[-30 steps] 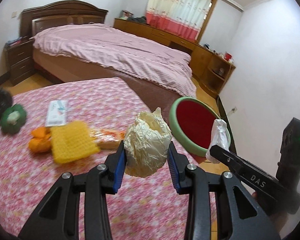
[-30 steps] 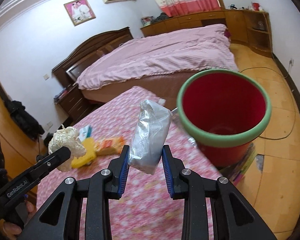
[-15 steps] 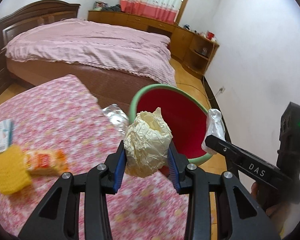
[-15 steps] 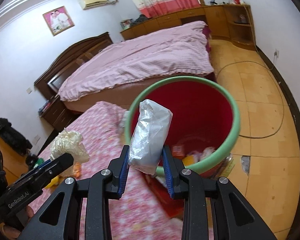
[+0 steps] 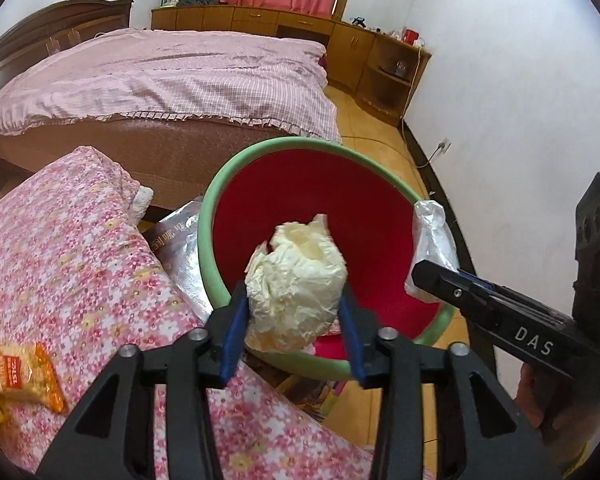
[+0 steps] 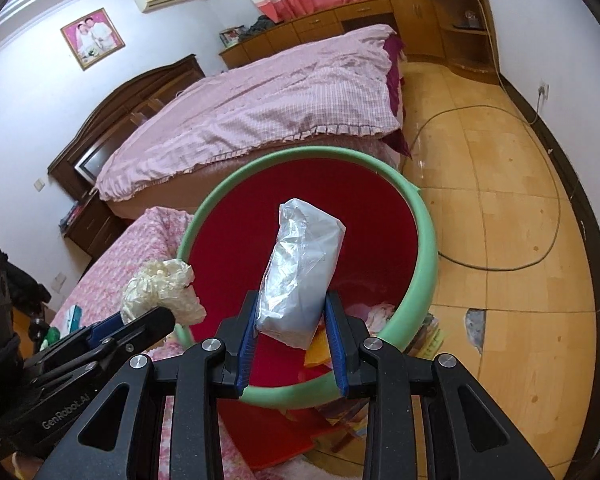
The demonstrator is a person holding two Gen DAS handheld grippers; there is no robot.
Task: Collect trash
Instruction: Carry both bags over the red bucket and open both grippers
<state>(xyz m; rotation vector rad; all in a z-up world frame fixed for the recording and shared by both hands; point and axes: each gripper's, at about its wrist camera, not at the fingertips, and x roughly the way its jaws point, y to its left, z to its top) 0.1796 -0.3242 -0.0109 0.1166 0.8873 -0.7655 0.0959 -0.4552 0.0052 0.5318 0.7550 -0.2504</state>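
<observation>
My left gripper (image 5: 294, 334) is shut on a crumpled cream paper ball (image 5: 296, 284) and holds it over the near rim of a red bin with a green rim (image 5: 236, 168). My right gripper (image 6: 294, 350) is shut on a clear silvery plastic bag (image 6: 300, 280) and holds it above the mouth of the same bin (image 6: 428, 240). Some trash lies at the bin's bottom (image 6: 380, 312). Each gripper shows in the other's view: the right one (image 5: 432, 276) at the bin's right rim, the left one (image 6: 160, 316) at its left rim.
A table with a pink floral cloth (image 5: 60, 260) stands left of the bin, with an orange snack packet (image 5: 20, 376) on it. A silver foil pack (image 5: 180, 248) sits between table and bin. A bed with a pink cover (image 5: 160, 80) stands behind. A cable (image 6: 540, 184) crosses the wooden floor.
Both grippers have moved right, away from the table and over the bin, each still holding its trash. The bin now fills the middle of both views.
</observation>
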